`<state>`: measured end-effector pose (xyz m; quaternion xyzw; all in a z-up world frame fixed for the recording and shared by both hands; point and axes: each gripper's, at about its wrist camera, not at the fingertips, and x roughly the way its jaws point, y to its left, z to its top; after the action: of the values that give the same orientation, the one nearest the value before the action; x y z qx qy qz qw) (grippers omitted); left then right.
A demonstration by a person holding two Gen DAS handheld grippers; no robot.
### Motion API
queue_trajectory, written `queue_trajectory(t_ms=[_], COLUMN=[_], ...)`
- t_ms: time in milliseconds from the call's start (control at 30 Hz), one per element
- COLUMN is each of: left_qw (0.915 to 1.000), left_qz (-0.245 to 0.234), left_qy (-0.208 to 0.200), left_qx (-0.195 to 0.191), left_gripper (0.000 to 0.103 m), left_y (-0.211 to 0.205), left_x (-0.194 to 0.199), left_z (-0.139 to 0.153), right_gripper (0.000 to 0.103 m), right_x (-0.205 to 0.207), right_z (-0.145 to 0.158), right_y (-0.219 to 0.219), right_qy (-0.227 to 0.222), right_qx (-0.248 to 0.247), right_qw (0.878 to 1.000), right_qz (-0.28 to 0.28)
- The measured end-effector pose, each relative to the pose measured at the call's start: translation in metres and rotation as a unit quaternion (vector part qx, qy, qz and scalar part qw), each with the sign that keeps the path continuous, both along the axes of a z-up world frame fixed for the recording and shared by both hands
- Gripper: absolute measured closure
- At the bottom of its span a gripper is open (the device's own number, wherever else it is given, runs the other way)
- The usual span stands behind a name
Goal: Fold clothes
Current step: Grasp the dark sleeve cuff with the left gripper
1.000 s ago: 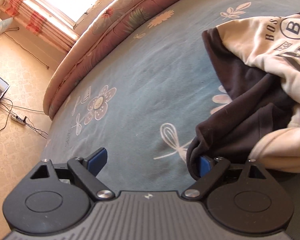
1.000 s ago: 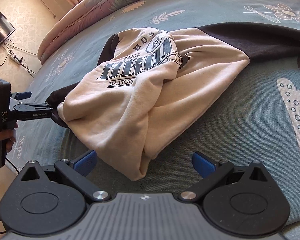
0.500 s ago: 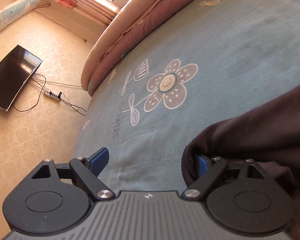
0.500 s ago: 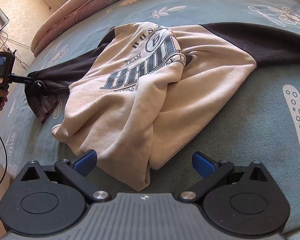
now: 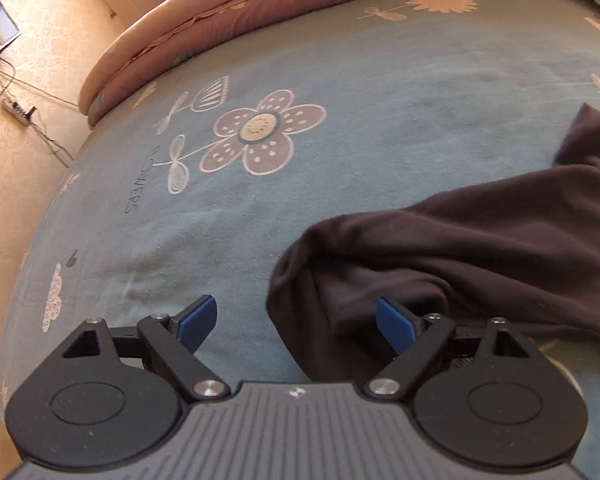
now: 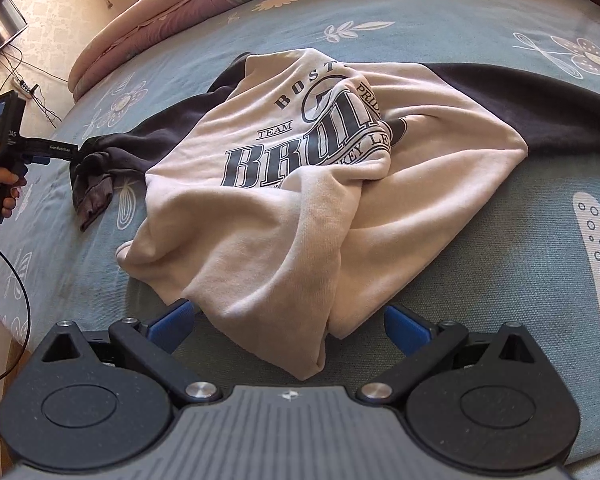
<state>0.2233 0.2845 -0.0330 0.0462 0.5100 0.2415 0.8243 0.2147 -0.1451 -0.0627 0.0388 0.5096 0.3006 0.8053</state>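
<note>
A cream sweatshirt with dark sleeves and a dark "BRUINS" print lies crumpled on the blue flowered bedspread. Its left dark sleeve is stretched out toward the bed's left edge. My left gripper is open, its right finger on the sleeve's cuff; it also shows in the right wrist view at the cuff. My right gripper is open, its jaws either side of the cream hem at the near edge.
A pink quilt is rolled along the far side of the bed. The floor to the left holds a TV and a power strip with cables. The other dark sleeve lies out to the right.
The left gripper pulled the dark sleeve out leftward from the cream body, then eased so the cuff lies between its open jaws. The right gripper stayed at the hem.
</note>
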Motion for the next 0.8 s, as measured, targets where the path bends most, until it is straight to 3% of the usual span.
queue_trajectory(t_ms=[133,300,467,600,800], left_qw=[0.9988,0.9980,0.9982,0.9985,0.9946], left_qz=[-0.018,0.019,0.031,0.039,0.093], left_qy=[0.005,-0.010,-0.010,0.010,0.037], left_qx=[-0.045,-0.059,-0.051,-0.038,-0.029], left_gripper=[0.014,0.014,0.011,0.011,0.011], left_y=[-0.025,-0.031,-0.024,-0.006,0.041], left_x=[-0.004,0.015,0.001,-0.030,-0.084], left_z=[-0.007,-0.038,-0.048,-0.044,-0.041], right_gripper=[0.000,0.000,0.000,0.000,0.000], right_x=[-0.006,-0.019,-0.025,-0.023,-0.028], right_z=[0.000,0.010,0.015,0.007,0.005], right_y=[0.008,0.008,-0.004,-0.006,0.008], right_qy=[-0.001,-0.012,-0.015,-0.004,-0.004], right_qx=[-0.003,0.000,-0.008,-0.015,-0.015], right_qw=[1.000,1.000,1.000,1.000,1.000], right_qz=[0.008,0.015,-0.005,-0.012,0.012])
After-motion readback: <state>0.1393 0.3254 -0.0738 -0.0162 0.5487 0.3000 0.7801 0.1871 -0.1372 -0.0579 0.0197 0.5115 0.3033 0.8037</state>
